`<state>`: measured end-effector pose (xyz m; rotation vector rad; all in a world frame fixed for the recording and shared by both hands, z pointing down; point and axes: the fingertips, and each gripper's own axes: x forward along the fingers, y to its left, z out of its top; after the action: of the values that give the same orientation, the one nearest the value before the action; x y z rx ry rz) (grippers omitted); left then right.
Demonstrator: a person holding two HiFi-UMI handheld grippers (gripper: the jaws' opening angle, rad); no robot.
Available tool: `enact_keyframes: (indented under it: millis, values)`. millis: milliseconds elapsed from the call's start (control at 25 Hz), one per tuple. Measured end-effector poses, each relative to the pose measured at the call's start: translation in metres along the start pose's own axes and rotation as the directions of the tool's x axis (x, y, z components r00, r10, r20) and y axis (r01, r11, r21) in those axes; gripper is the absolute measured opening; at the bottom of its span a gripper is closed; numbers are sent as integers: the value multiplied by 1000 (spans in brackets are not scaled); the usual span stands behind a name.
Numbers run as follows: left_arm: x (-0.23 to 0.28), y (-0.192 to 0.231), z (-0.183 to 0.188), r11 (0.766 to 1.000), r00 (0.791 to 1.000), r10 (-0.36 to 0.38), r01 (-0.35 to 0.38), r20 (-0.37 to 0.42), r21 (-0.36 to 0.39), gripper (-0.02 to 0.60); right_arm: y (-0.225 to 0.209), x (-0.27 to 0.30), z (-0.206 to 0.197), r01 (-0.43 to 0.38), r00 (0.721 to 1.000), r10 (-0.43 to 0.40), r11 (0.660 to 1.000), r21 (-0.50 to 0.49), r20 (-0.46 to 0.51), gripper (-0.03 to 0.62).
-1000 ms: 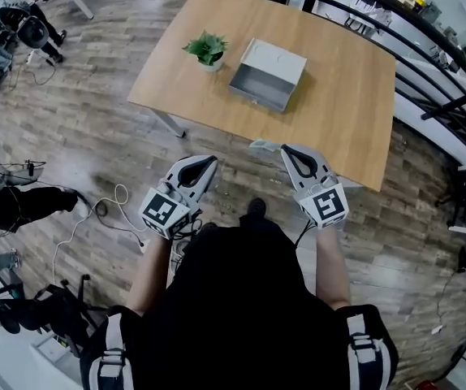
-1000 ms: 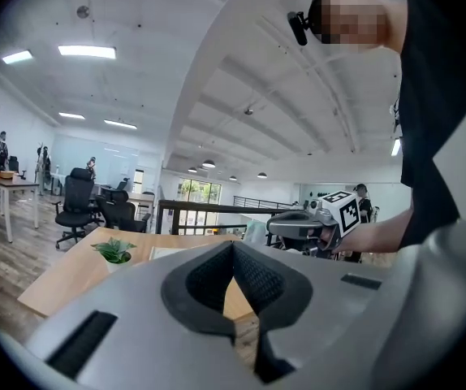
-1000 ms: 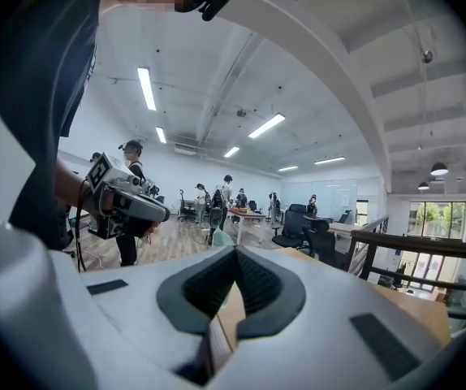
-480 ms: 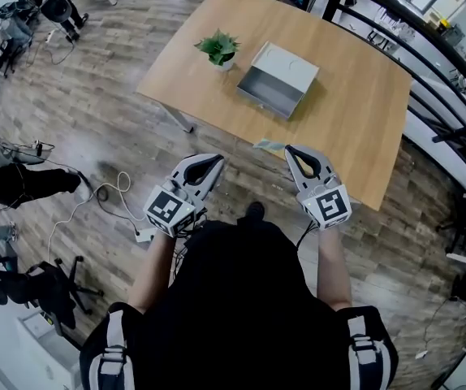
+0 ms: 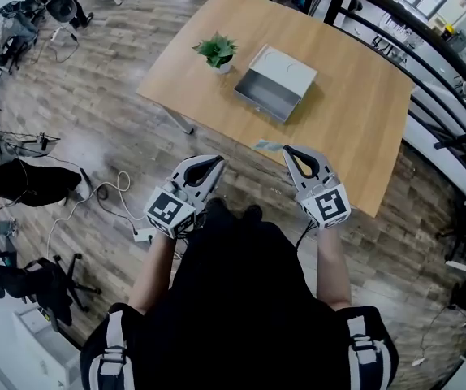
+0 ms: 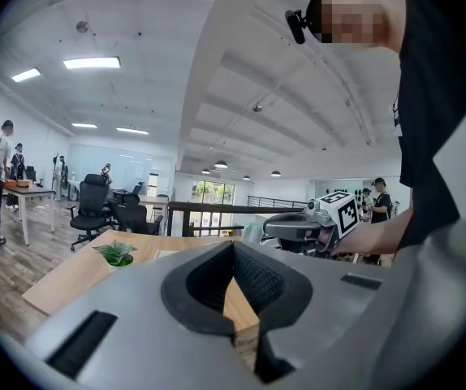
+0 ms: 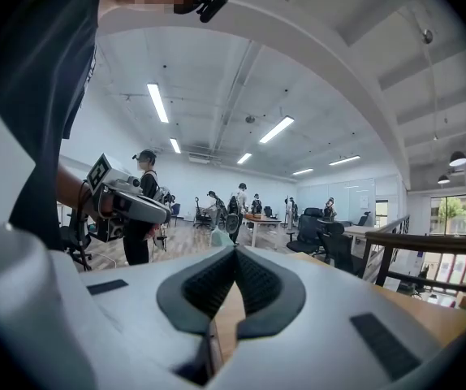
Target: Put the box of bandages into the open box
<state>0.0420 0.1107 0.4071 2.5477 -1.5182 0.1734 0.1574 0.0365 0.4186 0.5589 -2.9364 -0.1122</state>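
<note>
Jaws of my right gripper [image 5: 286, 149] pressed together, nipping pale teal box of bandages [image 5: 266, 145] at tips, box jutting left; grip point poorly seen, probably thin edge only. Jaws of my left gripper [image 5: 216, 160] also together, nothing between. Both grippers near me, short of table [image 5: 355, 112]. Far on table: open box [image 5: 275, 85], potted plant [image 5: 217, 51] just left of it.

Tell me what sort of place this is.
Probably an open-plan office or lab workspace: rolling office chairs, desks, ceiling strip lights, and loose cables on the wood floor.
</note>
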Motion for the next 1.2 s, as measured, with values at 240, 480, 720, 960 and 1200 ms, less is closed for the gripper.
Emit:
enact_keyframes:
  millis: [240, 480, 720, 960, 1200]
  values:
    - [5, 2, 3, 1000, 1000, 3, -3, 10, 3, 23, -13, 1, -1, 12, 1000, -12, 1000, -9, 0, 25]
    - [15, 9, -2, 1000, 1000, -5, 6, 15, -9, 23, -20, 6, 5, 12, 1000, -13, 999, -37, -12, 25]
    - [37, 18, 2, 999, 999, -39, 40, 17, -28, 23, -31, 16, 0, 4, 1000, -4, 999, -39, -8, 25]
    - [58, 39, -1, 998, 998, -69, 69, 3, -15, 23, -49, 33, -3, 14, 1000, -14, 998, -67, -4, 25]
    - [85, 68, 5, 994, 994, -105, 105, 8, -36, 23, -67, 55, -13, 36, 998, -37, 999, -23, -46, 25]
